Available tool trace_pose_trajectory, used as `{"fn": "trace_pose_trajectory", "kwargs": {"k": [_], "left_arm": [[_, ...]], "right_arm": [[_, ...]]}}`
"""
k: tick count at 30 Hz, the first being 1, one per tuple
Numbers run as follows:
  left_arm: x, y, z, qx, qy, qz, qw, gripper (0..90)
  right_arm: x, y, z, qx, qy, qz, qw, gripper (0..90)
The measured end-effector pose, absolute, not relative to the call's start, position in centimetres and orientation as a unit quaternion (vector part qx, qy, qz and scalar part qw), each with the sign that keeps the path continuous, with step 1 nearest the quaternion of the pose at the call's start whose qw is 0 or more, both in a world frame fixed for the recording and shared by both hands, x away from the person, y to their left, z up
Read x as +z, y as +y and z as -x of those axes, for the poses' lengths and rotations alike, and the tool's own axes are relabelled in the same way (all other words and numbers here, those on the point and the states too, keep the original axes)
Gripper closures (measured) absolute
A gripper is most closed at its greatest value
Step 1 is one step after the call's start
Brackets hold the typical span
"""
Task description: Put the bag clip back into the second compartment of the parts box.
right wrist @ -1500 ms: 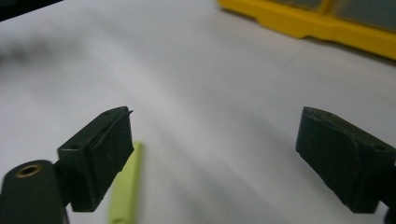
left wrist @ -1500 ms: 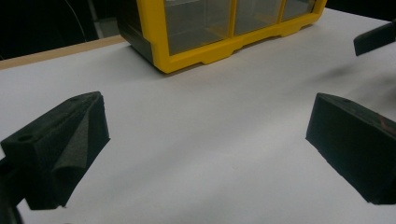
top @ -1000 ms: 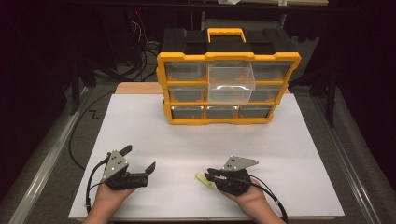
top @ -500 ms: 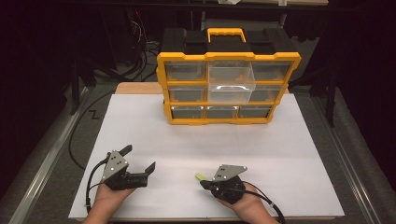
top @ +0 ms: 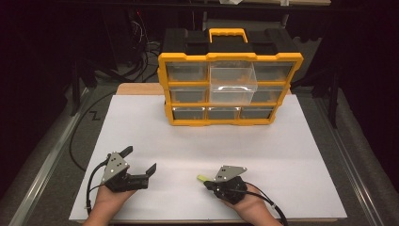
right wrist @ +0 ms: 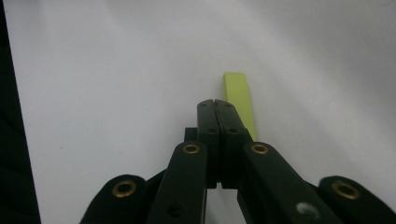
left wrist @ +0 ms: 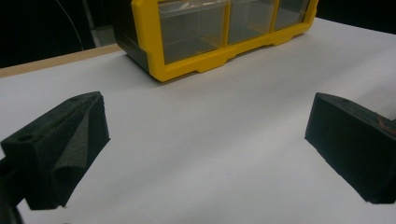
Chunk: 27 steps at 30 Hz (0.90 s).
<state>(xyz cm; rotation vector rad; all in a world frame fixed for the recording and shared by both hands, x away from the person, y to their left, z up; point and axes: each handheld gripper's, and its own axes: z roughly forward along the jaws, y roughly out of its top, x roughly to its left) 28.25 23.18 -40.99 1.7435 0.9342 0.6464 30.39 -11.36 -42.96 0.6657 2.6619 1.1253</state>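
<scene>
One yellow box [top: 229, 89] with nine drawers stands at the tabletop's [top: 306, 155] far edge. Near the front edge, the left gripper [top: 139, 163] gapes wide. The right gripper's [top: 206, 181] jaws are pressed together beside one green strip [right wrist: 239, 100].

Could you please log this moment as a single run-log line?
left gripper: open, low over white sheet | right gripper: shut, yellow-green strip beside its jaws, grip unclear | organizer: middle drawer pulled out

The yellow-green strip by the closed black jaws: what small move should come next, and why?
Probably open the right gripper a little and shift it over the flat yellow-green strip. Its jaws are pressed shut, and the strip seems to lie beside their seam on the white sheet, not between them.
</scene>
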Motion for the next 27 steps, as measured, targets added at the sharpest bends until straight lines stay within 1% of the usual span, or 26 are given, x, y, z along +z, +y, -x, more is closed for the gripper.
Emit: {"fn": "trace_pose_trajectory", "kwargs": {"k": [6, 8, 11, 13, 14, 15, 16, 19, 21, 25, 27], "left_arm": [[-41.0, 23.2, -28.4, 0.267, 0.388, -0.724, 0.504, 0.8], [-41.0, 23.2, -28.3, 0.266, 0.388, -0.722, 0.507, 0.8], [-41.0, 23.3, -28.3, 0.266, 0.389, -0.721, 0.508, 0.8], [-41.0, 23.3, -28.3, 0.266, 0.389, -0.721, 0.508, 0.8], [-41.0, 23.3, -28.3, 0.266, 0.389, -0.721, 0.508, 0.8], [-40.9, 23.3, -28.3, 0.266, 0.388, -0.722, 0.508, 0.8], [-40.9, 23.3, -28.3, 0.266, 0.388, -0.722, 0.508, 0.8], [-40.9, 23.3, -28.3, 0.267, 0.387, -0.72, 0.51, 0.8], [-41.0, 23.3, -28.4, 0.265, 0.389, -0.72, 0.51, 0.8], [-41.0, 23.3, -28.4, 0.264, 0.388, -0.721, 0.51, 0.8], [-40.9, 23.3, -28.3, 0.265, 0.386, -0.721, 0.511, 0.8]], "right_arm": [[-43.1, -11.5, -30.8, 0.374, 0.895, -0.226, 0.092, 90.0], [-42.9, -11.7, -30.8, 0.386, 0.892, -0.222, 0.082, 90.0], [-42.2, -12.1, -30.7, 0.405, 0.884, -0.223, 0.077, 87.2], [-41.9, -12.6, -30.8, 0.414, 0.878, -0.228, 0.081, 83.9], [-41.9, -12.6, -30.8, 0.414, 0.878, -0.228, 0.081, 83.9], [-41.7, -13.1, -31.0, 0.417, 0.874, -0.236, 0.082, 78.7], [-41.7, -13.1, -31.0, 0.417, 0.874, -0.236, 0.082, 78.7], [-41.5, -13.9, -31.6, 0.424, 0.868, -0.248, 0.072, 64.9], [-41.5, -13.9, -31.6, 0.423, 0.868, -0.247, 0.074, 56.0], [-41.5, -13.8, -31.6, 0.424, 0.869, -0.244, 0.077, 35.4], [-41.5, -13.7, -31.5, 0.423, 0.868, -0.246, 0.083, 23.4]]}}
